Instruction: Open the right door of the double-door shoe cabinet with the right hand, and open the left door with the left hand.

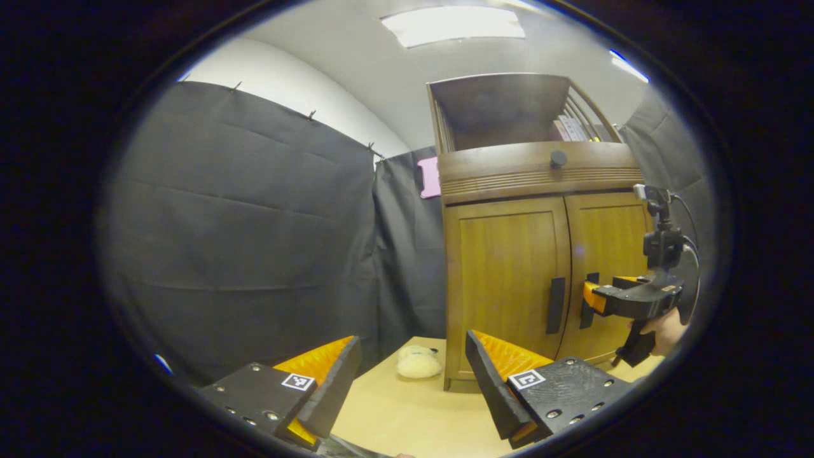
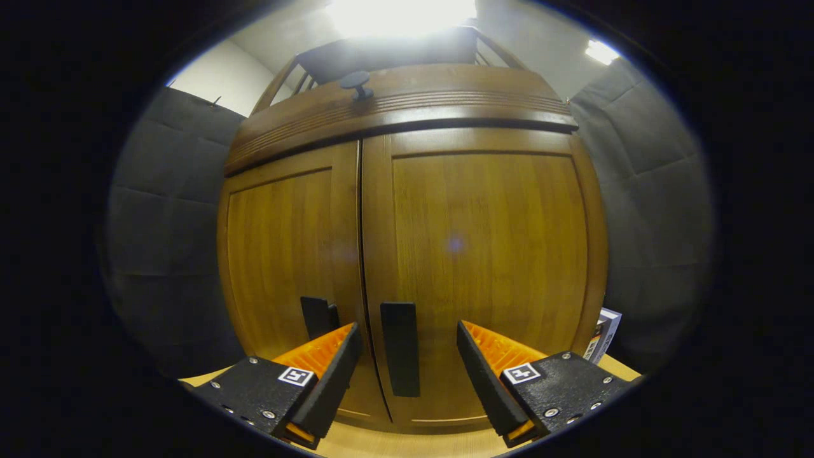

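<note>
The wooden shoe cabinet (image 1: 534, 172) stands on a light table with both doors closed. In the left gripper view its left door (image 1: 502, 273) with a dark handle (image 1: 555, 305) is some way ahead and to the right of my open left gripper (image 1: 410, 375). My right gripper (image 1: 594, 298), held by a hand (image 1: 664, 331), reaches the right door's handle (image 1: 588, 302). In the right gripper view the right door (image 2: 483, 242) is close. Its dark vertical handle (image 2: 400, 348) stands between the spread fingers of my open right gripper (image 2: 407, 362), which do not press on it. The left handle (image 2: 318, 317) sits just left.
A cream fluffy item (image 1: 418, 364) lies on the table (image 1: 394, 413) at the cabinet's left foot. A drawer with a round knob (image 1: 558, 158) tops the doors, with an open shelf above. A small box (image 2: 604, 334) sits right of the cabinet. Black cloth walls surround the booth.
</note>
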